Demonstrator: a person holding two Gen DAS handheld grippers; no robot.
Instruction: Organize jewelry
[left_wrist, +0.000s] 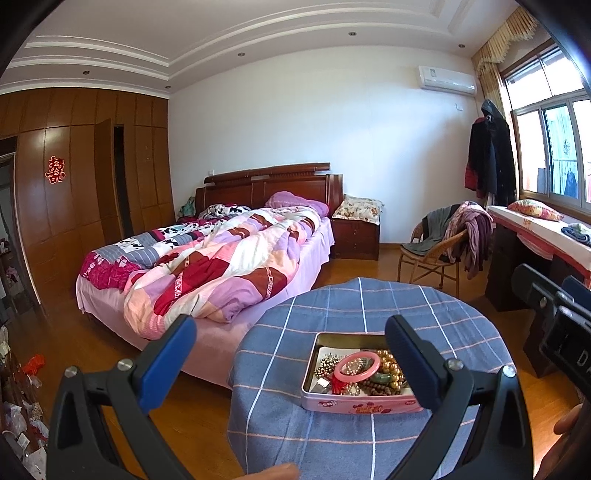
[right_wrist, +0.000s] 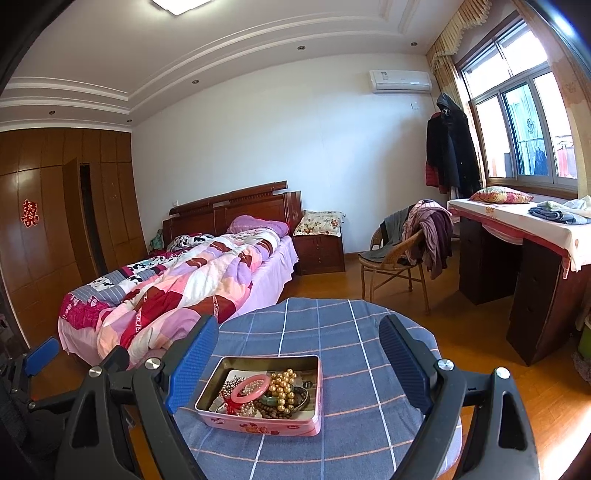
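Observation:
A pink tin box (left_wrist: 360, 403) (right_wrist: 258, 425) sits on a round table with a blue checked cloth (left_wrist: 354, 302) (right_wrist: 362, 354). It holds a pink bangle (left_wrist: 360, 366) (right_wrist: 251, 387), gold pearl beads (left_wrist: 393, 367) (right_wrist: 282, 386), brown wooden beads (left_wrist: 376, 387) and silvery beads (left_wrist: 327, 363). My left gripper (left_wrist: 291, 343) is open and empty, held above the table's near left side, the tin near its right finger. My right gripper (right_wrist: 299, 347) is open and empty, the tin just right of its left finger.
A bed with a patchwork quilt (left_wrist: 207, 258) (right_wrist: 177, 280) stands left of the table. A wicker chair draped with clothes (left_wrist: 439, 243) (right_wrist: 402, 243) and a dark desk (left_wrist: 535, 236) (right_wrist: 524, 251) stand at the right under the window. The other gripper shows at the edge (left_wrist: 554, 325) (right_wrist: 40, 354).

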